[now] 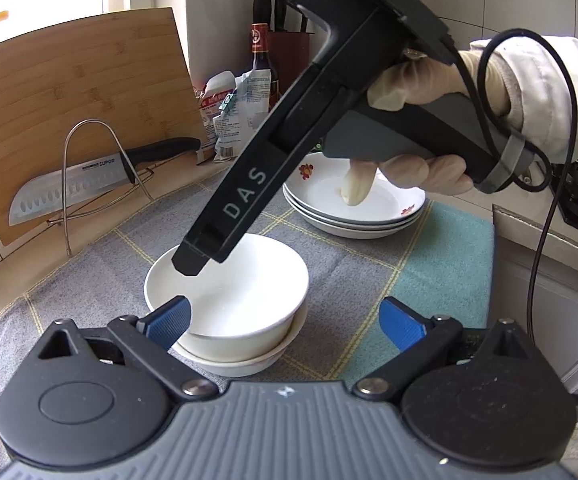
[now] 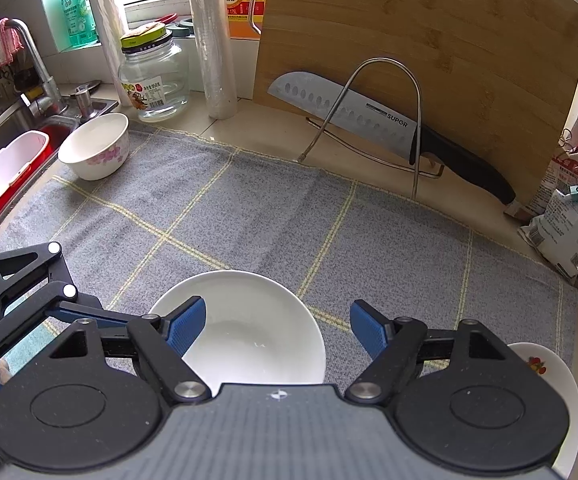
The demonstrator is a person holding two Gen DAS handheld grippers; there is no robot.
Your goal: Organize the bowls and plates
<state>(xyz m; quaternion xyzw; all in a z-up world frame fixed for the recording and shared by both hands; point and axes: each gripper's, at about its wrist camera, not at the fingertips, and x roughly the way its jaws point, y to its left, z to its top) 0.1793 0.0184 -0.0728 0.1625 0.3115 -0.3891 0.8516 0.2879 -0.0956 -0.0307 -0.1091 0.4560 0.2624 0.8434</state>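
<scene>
Two white bowls (image 1: 229, 300) are seen nested at the middle of the grey checked cloth (image 1: 89, 280), the upper one sitting inside the lower, and both grippers are gathered over them. The left gripper (image 1: 285, 324) is held with its blue pads well apart; the left pad lies at the bowl's rim around 8 o'clock, though contact cannot be judged, and the right pad is clear of it. The right gripper (image 2: 277, 330) is likewise spread, nothing being clamped, with one pad over the bowl's inside and the other out past the rim at 3 o'clock. From the left wrist view, the right gripper's black finger is seen slanting down across the bowl from 1 o'clock, blocking much of the approach from above, with the gloved hand (image 1: 417, 128) wrapped on its handle. Behind it, at 1 o'clock from the bowls, a stack of flowered plates (image 1: 353, 208) is set on the cloth. At 10 o'clock a cutting board (image 1: 77, 92) is leaned on the wall with a knife (image 1: 89, 184) on a wire rack (image 1: 89, 168). In the right wrist view, a flowered bowl (image 2: 95, 146) is left at 10 o'clock beside the sink (image 2: 29, 128), with a glass jar (image 2: 155, 80) just behind.
</scene>
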